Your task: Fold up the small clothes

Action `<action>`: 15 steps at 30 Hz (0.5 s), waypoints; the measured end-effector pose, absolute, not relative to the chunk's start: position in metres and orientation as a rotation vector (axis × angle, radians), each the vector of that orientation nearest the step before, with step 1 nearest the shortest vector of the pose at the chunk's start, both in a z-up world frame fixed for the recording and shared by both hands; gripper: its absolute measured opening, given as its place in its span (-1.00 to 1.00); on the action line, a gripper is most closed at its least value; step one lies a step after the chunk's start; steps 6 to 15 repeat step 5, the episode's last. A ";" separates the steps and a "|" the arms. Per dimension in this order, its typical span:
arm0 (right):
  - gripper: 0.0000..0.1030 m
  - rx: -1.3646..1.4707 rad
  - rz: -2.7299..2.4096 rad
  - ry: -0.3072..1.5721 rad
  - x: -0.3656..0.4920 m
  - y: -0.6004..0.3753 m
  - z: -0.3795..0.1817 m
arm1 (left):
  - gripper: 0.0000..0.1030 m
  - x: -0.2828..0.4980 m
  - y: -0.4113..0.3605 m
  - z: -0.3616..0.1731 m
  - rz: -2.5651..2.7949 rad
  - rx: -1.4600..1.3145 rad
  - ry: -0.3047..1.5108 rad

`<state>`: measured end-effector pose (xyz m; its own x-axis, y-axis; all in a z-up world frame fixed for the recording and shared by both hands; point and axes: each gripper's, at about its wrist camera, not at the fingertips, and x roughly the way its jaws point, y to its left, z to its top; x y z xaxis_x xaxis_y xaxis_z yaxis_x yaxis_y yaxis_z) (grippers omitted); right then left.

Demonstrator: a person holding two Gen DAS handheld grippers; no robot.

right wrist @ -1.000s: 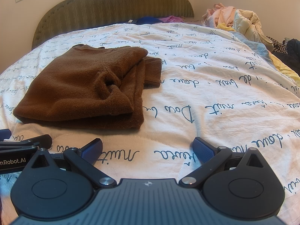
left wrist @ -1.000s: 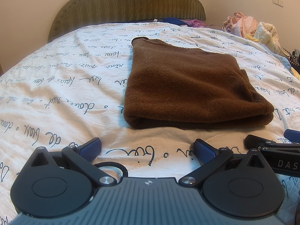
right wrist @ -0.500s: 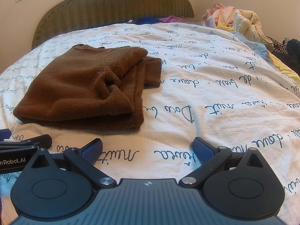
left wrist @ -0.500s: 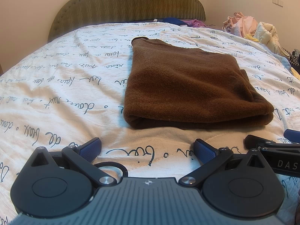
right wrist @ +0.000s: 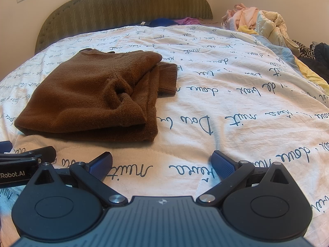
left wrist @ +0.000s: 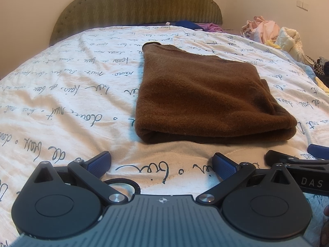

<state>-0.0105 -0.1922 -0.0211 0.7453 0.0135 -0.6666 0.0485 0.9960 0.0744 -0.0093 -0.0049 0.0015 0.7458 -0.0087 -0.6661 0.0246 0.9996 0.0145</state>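
Brown folded sweater [left wrist: 201,100] lies unmoved; both grippers [left wrist: 161,162] [right wrist: 161,162] stay wide, empty.

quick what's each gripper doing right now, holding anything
Left gripper: open, holding nothing, short of the folded brown sweater.
Right gripper: open, holding nothing, over the printed bedspread.

My left gripper [left wrist: 161,162] showing grey ribbed body, small cross emblem at 12 o'clock edge, two black round discs, black link arms, silver screws, blue textured pads [left wrist: 224,165]. My right gripper [right wrist: 162,162] looking identical; white "DAS" lettering showing on its side, "Robot.AI" showing on left one's side.
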 end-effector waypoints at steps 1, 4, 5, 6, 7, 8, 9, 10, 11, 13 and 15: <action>1.00 0.089 -0.019 0.730 -0.011 -0.192 -0.021 | 1.00 -0.010 -0.006 0.002 -0.019 0.033 0.726; 1.00 0.089 -0.019 0.730 -0.011 -0.192 -0.021 | 1.00 -0.013 -0.012 0.002 -0.004 0.072 0.712; 1.00 0.089 -0.019 0.730 -0.011 -0.192 -0.021 | 1.00 -0.015 -0.013 0.004 0.005 0.084 0.700; 1.00 0.089 -0.019 0.730 -0.011 -0.192 -0.021 | 1.00 -0.015 -0.013 0.004 0.005 0.084 0.700; 1.00 0.089 -0.019 0.730 -0.011 -0.192 -0.021 | 1.00 -0.015 -0.013 0.004 0.005 0.084 0.700; 1.00 0.089 -0.019 0.730 -0.011 -0.192 -0.021 | 1.00 -0.015 -0.013 0.004 0.005 0.084 0.700; 1.00 0.089 -0.019 0.730 -0.011 -0.192 -0.021 | 1.00 -0.015 -0.013 0.004 0.005 0.084 0.700; 1.00 0.089 -0.019 0.730 -0.011 -0.192 -0.021 | 1.00 -0.015 -0.013 0.004 0.005 0.084 0.700; 1.00 0.089 -0.019 0.730 -0.011 -0.192 -0.021 | 1.00 -0.015 -0.013 0.004 0.005 0.084 0.700; 1.00 0.089 -0.019 0.730 -0.011 -0.192 -0.021 | 1.00 -0.015 -0.013 0.004 0.005 0.084 0.700; 1.00 0.089 -0.019 0.730 -0.011 -0.192 -0.021 | 1.00 -0.015 -0.013 0.004 0.005 0.084 0.700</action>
